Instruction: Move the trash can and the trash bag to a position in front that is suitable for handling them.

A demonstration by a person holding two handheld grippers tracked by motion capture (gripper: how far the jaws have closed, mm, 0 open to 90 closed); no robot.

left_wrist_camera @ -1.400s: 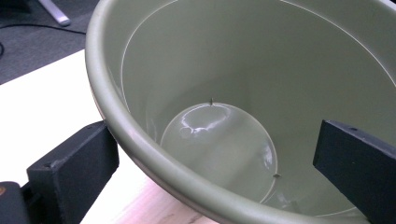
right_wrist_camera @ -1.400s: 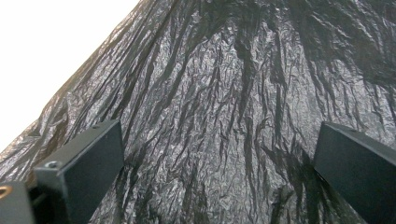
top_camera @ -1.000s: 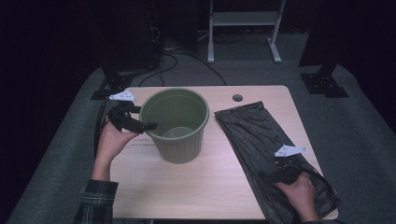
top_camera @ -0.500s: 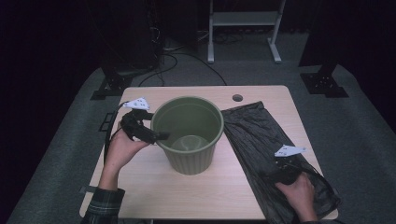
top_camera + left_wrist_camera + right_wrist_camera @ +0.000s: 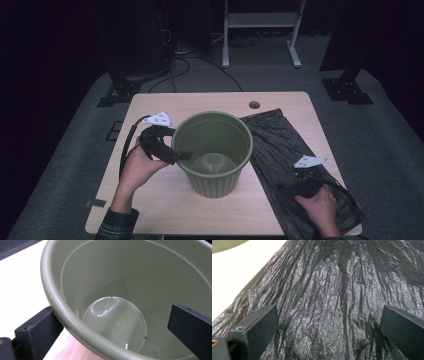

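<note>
An olive-green plastic bin (image 5: 215, 182) stands upright and empty near the middle of the wooden table (image 5: 165, 210). My left gripper (image 5: 182, 156) is at its left rim. In the left gripper view the bin's rim (image 5: 75, 325) runs between the wide-apart jaws of my left gripper (image 5: 112, 311), one outside against the wall and one inside. A black plastic bag (image 5: 280, 145) lies flat on the table's right side. My right gripper (image 5: 295, 187) hovers open low over the bag's near end. The right gripper view has the crinkled bag (image 5: 337, 290) under my right gripper (image 5: 329, 307).
A round cable hole (image 5: 254, 105) sits near the table's far edge. Grey carpet surrounds the table, with black stand feet (image 5: 117, 92) at far left, another foot (image 5: 347, 90) at far right, and a white frame (image 5: 260, 30) behind.
The bin and my left gripper have slid rightward and nearer the person, up against the bag's left edge. The right gripper has barely moved.
</note>
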